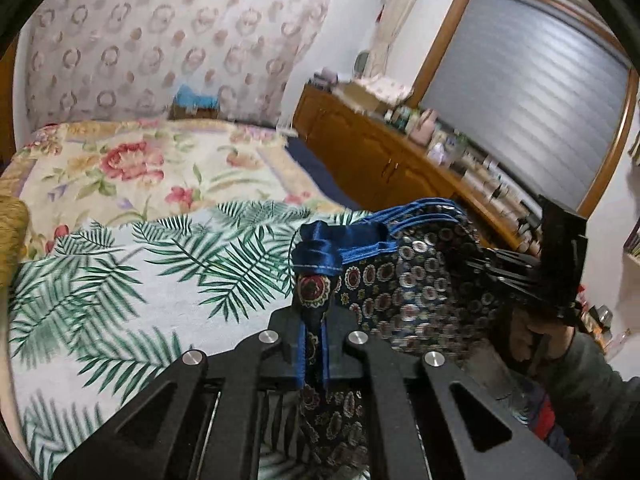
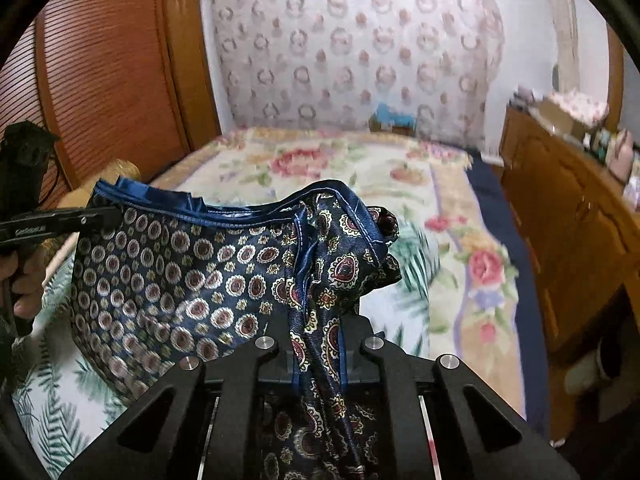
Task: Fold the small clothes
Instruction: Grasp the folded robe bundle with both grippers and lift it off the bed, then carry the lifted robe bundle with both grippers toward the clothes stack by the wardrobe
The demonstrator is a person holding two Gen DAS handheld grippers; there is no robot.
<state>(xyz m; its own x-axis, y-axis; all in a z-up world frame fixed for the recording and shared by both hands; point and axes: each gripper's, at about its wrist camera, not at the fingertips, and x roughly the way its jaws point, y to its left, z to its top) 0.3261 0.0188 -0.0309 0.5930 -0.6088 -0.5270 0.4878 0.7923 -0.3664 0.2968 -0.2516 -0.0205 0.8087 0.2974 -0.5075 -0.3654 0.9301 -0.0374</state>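
Above the bed: a dark blue patterned garment (image 2: 192, 280) hangs stretched between the two claws, clear of the palm-leaf sheet (image 1: 120, 280) spread over the floral bedcover (image 1: 140, 160).
Why it is held so: each claw has one end of the blue-banded top edge, so the cloth drops as a flat panel; this looks like the hold for carrying one edge over to make a fold, or for laying the piece out smooth first.
Left claw (image 1: 314, 344): closed tight on a bunched corner of the garment; the blue hem runs down between its fingers and a knot of fabric sticks up just past the tips.
Right claw (image 2: 320, 356): closed on the other corner, slightly thicker with gathered folds; cloth spills out above and below the fingers.
Across views: each camera sees the other claw at the far end of the cloth, gripped by a person's hand (image 2: 24, 280).
Slack: the top edge sags a little between the grips, so the panel is not fully taut.
Surroundings: a wooden cabinet (image 1: 380, 168) with bottles stands beside the bed, well apart from the cloth.
Risk: the fabric looks silky and could slip from a pinched corner.
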